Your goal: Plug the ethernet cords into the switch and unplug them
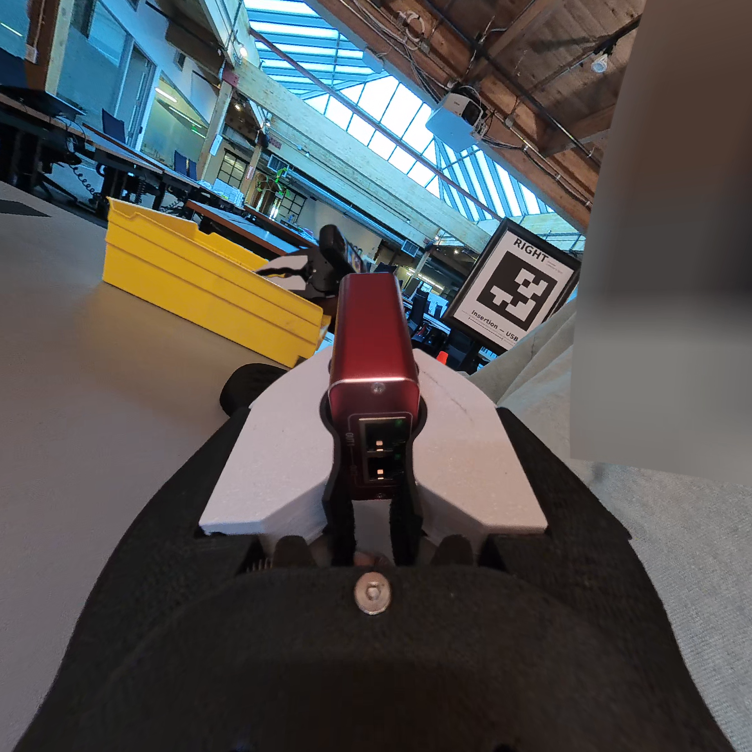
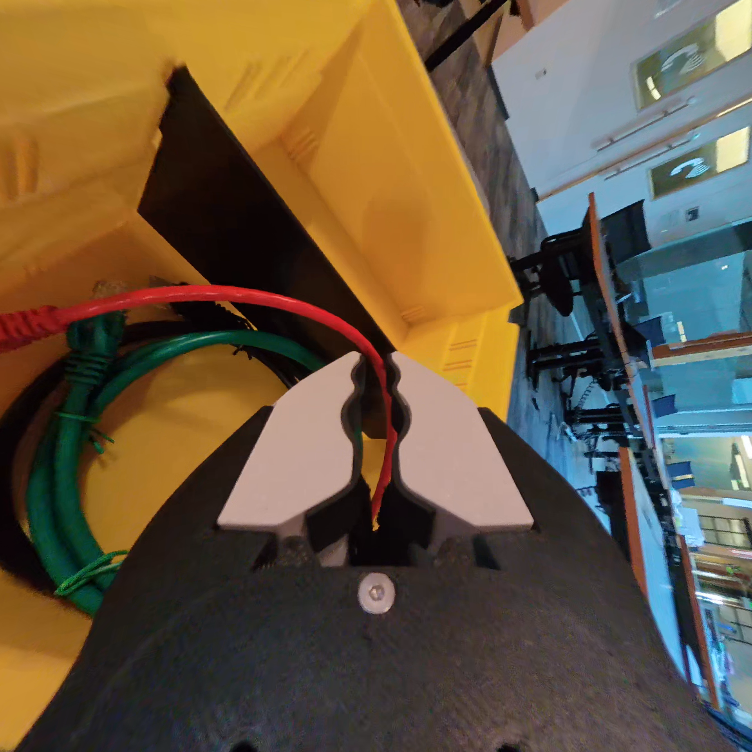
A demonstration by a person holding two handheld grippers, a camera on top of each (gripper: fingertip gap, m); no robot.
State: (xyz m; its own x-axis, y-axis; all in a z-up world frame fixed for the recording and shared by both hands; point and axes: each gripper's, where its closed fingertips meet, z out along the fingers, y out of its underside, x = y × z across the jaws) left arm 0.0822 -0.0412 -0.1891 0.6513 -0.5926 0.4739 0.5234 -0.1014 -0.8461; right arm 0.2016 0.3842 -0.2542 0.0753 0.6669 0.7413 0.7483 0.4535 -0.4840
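My left gripper (image 1: pixel 372 358) is shut on a red metal switch (image 1: pixel 370 325) and holds it above the table. The switch's two empty ports face the camera. My right gripper (image 2: pixel 376 360) reaches into the yellow bin (image 2: pixel 407 203). It is shut on a red ethernet cord (image 2: pixel 285 301), which runs between its white fingers (image 2: pixel 309 439). The cord's red plug boot (image 2: pixel 24 325) lies at the left. A coiled green cord (image 2: pixel 73 427) and a black cord (image 2: pixel 12 468) lie in the bin below it. The right gripper also shows in the left wrist view (image 1: pixel 285 270), behind the bin's rim.
The yellow bin (image 1: pixel 195 280) stands on the grey table (image 1: pixel 81 386) ahead and left of the switch. A black divider (image 2: pixel 252 228) splits the bin. A framed marker sign (image 1: pixel 517 289) stands at the right. A person's grey sleeve (image 1: pixel 651 569) is at the right. Spacing between my two grippers at the tips: around 45 centimetres.
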